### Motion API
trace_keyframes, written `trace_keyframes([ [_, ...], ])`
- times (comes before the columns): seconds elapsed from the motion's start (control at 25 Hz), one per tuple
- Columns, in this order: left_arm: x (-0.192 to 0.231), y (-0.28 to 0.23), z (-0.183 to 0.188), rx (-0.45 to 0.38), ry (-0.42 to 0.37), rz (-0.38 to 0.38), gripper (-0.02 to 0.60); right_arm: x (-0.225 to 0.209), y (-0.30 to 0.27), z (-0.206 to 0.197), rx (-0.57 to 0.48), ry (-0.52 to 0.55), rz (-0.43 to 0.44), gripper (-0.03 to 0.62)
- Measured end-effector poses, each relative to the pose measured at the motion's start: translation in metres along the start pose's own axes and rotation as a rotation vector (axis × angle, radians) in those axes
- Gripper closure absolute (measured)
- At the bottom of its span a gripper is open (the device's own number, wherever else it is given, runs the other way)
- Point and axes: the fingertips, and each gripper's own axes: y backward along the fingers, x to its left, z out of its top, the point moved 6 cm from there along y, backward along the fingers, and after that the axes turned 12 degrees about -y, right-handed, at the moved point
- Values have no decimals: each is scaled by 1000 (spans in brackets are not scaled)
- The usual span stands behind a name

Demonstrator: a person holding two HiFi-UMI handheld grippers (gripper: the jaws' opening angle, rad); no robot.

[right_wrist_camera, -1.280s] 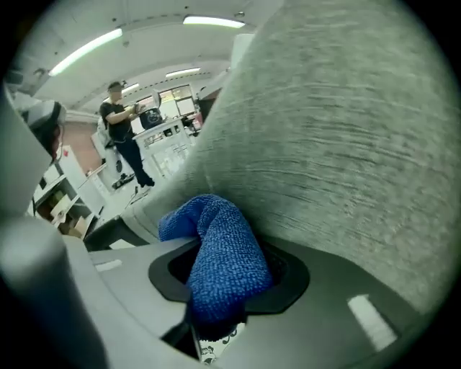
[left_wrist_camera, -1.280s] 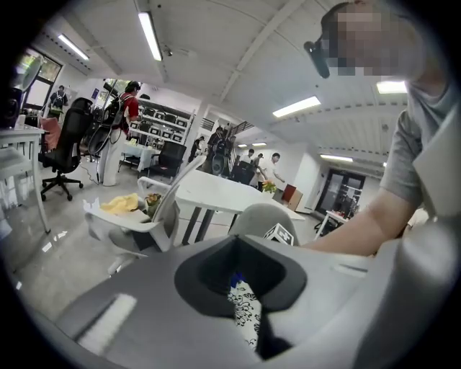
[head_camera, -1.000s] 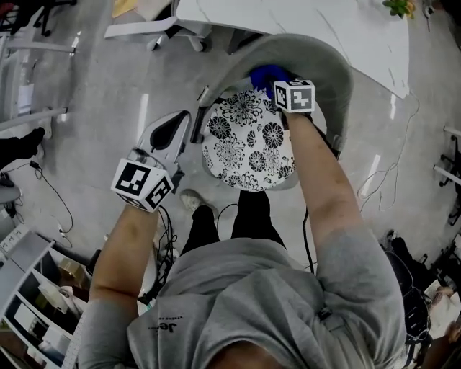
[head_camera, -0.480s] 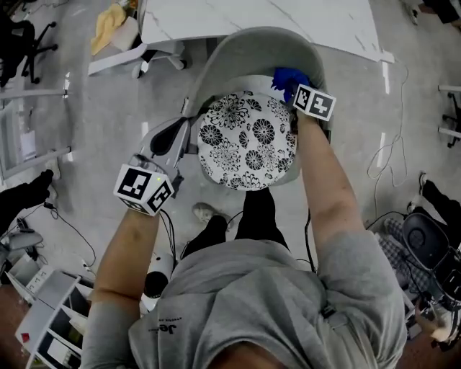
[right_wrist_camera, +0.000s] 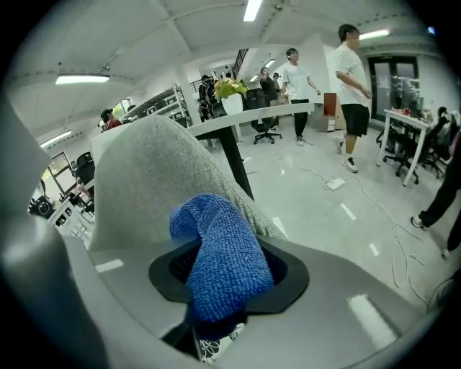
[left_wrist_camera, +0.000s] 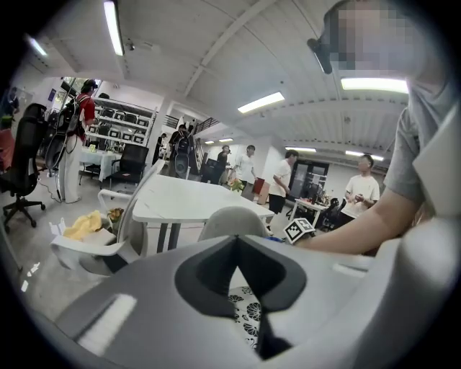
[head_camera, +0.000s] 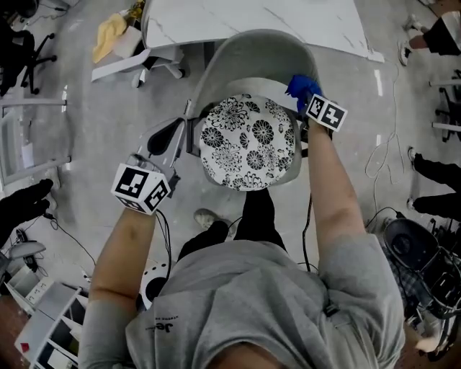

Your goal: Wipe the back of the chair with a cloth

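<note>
A chair with a grey curved back [head_camera: 252, 50] and a black-and-white floral seat cushion [head_camera: 248, 140] stands in front of me. My right gripper [head_camera: 308, 97] is shut on a blue cloth [head_camera: 301, 85], which presses against the right side of the chair back near its top edge. In the right gripper view the blue cloth [right_wrist_camera: 220, 259] bulges from between the jaws against the grey chair back [right_wrist_camera: 151, 180]. My left gripper [head_camera: 176, 133] hovers beside the seat's left edge, shut and holding nothing. Its own view shows the chair back [left_wrist_camera: 232, 222] beyond its tips.
A white marble table [head_camera: 252, 18] stands just behind the chair. A white chair base with a yellow rag [head_camera: 108, 32] lies far left. Cables [head_camera: 382, 155] trail on the floor at right. Shelving [head_camera: 43, 331] sits near left. Several people [left_wrist_camera: 288, 180] stand farther off.
My right gripper has slid the blue cloth along the chair back from its middle to its right side. The left gripper has barely moved.
</note>
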Motion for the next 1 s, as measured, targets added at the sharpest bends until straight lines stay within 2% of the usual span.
trace_keyframes([
  [0.08,0,4,-3,0,3,-2,523,4,4,-2,0,28,19,464],
  [0.16,0,7,-5,1,10,3,523,16,5,-5,14,107,79,465],
  [0.4,-1,12,-11,5,38,58,523,76,-14,-36,135,430,319,465],
  [0.6,8,12,-21,11,77,129,523,144,-44,-83,277,671,569,465],
  [0.68,11,11,-28,16,89,155,523,165,-57,-104,343,774,641,464],
  [0.84,17,7,-43,16,127,198,523,191,-87,-140,465,915,689,465],
  [1.0,21,1,-61,24,172,226,523,201,-117,-163,527,884,642,464],
])
